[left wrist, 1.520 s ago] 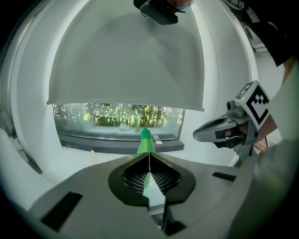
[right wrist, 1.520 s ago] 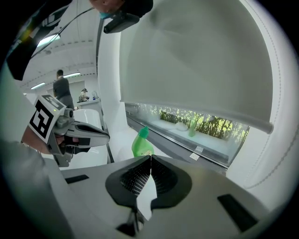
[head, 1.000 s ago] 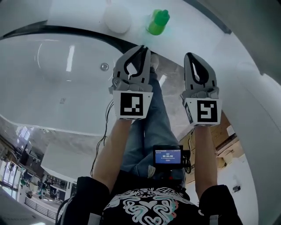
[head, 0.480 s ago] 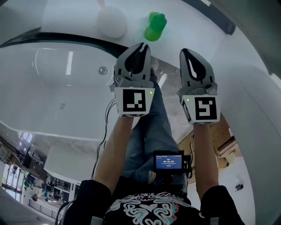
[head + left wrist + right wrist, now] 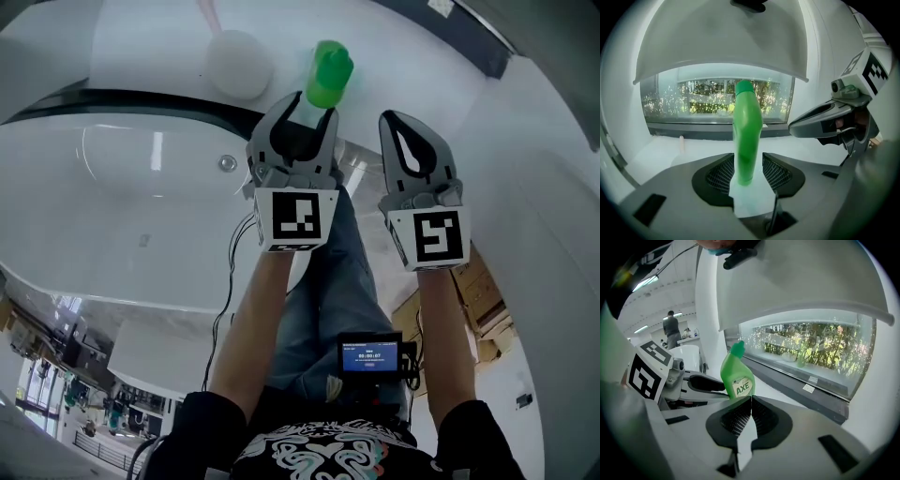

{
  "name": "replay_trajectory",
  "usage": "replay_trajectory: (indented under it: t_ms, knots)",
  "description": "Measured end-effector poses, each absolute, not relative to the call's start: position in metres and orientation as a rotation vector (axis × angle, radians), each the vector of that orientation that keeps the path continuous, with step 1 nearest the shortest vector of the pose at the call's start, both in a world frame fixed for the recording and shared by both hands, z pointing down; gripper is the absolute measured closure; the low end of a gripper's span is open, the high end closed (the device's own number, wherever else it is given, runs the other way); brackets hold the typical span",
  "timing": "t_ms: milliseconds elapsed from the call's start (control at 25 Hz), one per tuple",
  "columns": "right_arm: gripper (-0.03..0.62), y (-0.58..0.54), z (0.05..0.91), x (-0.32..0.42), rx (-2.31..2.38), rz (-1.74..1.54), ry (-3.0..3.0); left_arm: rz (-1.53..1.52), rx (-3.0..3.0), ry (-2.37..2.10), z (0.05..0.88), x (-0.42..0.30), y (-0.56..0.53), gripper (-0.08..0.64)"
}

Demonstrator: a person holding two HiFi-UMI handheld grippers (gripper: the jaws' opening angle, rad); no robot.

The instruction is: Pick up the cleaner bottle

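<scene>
While the head view looks down on the cleaner bottle [image 5: 329, 73] only from above, its green cap poking out past the left hand-held gripper [image 5: 314, 105], the left gripper view shows it full length. There the cleaner bottle [image 5: 747, 136] stands upright on the white desk [image 5: 693, 152], right between the two jaws of the left hand-held gripper [image 5: 747, 171]. The jaws are spread apart, one mesh pad [image 5: 718, 174] on either side of the bottle's lower body. The pads look very close to the plastic, but I cannot tell whether they touch it.

From the right gripper view comes the bottle's broad face [image 5: 736, 376], with a label reading AXE, which neither other view shows. The same view has the right hand-held gripper [image 5: 751, 401] with its jaws pressed together, tip to tip, holding nothing. The left hand-held gripper [image 5: 701, 383] sits beside the bottle at the left.

Seen from the head, the right hand-held gripper [image 5: 394, 120] is held just right of the left one. A white rounded object [image 5: 239, 61] rests on the desk near the bottle, and a white bathtub [image 5: 112, 187] lies to the left. Both gripper views face a long window [image 5: 693, 101] with greenery behind it.
</scene>
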State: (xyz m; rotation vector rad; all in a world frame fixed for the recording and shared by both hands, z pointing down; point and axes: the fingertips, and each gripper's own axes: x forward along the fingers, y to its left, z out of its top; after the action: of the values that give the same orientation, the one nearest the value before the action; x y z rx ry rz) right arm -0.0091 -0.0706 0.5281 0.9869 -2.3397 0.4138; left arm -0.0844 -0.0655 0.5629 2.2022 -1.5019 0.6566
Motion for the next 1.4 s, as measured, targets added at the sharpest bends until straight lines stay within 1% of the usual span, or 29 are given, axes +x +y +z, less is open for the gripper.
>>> replay_trajectory:
  t_ms: [120, 280, 1400]
  knots:
    - [0.565, -0.074, 0.53, -0.012, 0.993, 0.42, -2.35, 0.632, 2.216, -1.479, 0.564, -0.083, -0.075, 0.362]
    - [0.565, -0.09, 0.52, -0.011, 1.046, 0.434, -2.394, 0.633, 2.245, -1.463, 0.561, -0.074, -0.09, 0.348]
    - [0.565, -0.105, 0.56, 0.009, 1.006, 0.386, -2.333, 0.635, 2.217, -1.49, 0.592, -0.061, -0.126, 0.339]
